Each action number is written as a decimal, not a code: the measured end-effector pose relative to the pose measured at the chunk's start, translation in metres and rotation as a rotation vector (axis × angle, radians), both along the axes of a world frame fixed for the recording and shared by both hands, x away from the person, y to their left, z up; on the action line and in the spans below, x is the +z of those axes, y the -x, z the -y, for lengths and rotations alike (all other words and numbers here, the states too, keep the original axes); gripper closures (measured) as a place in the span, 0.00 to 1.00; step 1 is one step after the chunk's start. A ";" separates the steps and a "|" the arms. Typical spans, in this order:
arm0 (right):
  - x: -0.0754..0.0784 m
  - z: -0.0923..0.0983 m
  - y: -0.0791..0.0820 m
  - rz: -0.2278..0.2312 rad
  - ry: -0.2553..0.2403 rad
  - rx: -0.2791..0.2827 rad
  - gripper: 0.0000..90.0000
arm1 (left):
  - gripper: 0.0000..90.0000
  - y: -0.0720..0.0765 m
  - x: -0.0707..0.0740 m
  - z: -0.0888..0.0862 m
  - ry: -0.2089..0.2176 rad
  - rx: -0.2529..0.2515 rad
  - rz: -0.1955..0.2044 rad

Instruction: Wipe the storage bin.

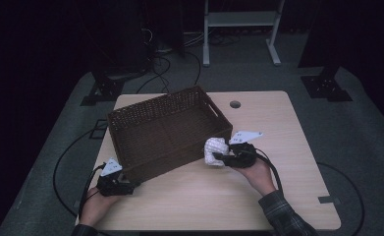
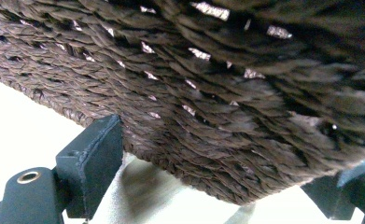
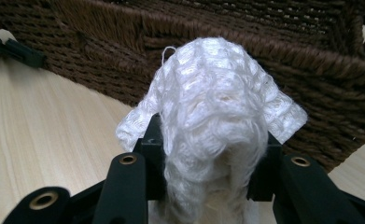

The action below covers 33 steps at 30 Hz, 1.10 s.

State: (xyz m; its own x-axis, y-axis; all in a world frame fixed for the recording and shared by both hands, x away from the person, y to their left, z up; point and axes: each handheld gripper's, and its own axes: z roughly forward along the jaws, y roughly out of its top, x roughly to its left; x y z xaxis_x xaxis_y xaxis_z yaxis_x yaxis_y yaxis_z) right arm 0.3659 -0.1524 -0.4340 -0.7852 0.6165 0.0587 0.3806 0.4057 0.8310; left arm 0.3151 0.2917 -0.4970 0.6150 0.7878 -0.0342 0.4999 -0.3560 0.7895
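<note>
We hold the white knitted cloth bunched between the jaws of the right gripper, clamped tight on it, and what matters now is that the wicker basket lies just beyond and to the left of that cloth, its near right corner almost touching it; the basket's long axis runs from the table's near left edge toward its far middle, and its rim stands higher than the cloth, so we judge we must lift before we carry it in; our left gripper is at the basket's near left corner, jaws set wide either side of the woven wall; the cloth looks soft, open-meshed, folded over the jaws.
</note>
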 end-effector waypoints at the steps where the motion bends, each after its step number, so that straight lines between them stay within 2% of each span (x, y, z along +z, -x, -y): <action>1: -0.001 0.000 -0.001 -0.005 0.004 0.000 0.65 | 0.16 0.000 0.000 0.000 0.001 0.001 -0.002; 12: -0.021 -0.004 -0.007 -0.053 0.034 0.000 0.65 | 0.16 0.000 0.000 0.000 0.005 0.003 -0.007; 22: -0.040 -0.010 -0.012 -0.098 0.086 0.012 0.65 | 0.16 -0.001 0.000 -0.001 0.009 0.003 -0.015; 23: -0.041 -0.011 -0.013 -0.101 0.086 0.014 0.65 | 0.16 -0.001 0.000 -0.001 0.018 0.005 -0.025; 28: -0.043 -0.011 -0.014 -0.106 0.083 0.016 0.65 | 0.16 -0.001 0.000 -0.001 0.019 0.005 -0.026; 33: -0.040 -0.011 -0.012 -0.092 0.093 0.014 0.65 | 0.16 -0.002 0.000 -0.003 0.028 0.007 -0.038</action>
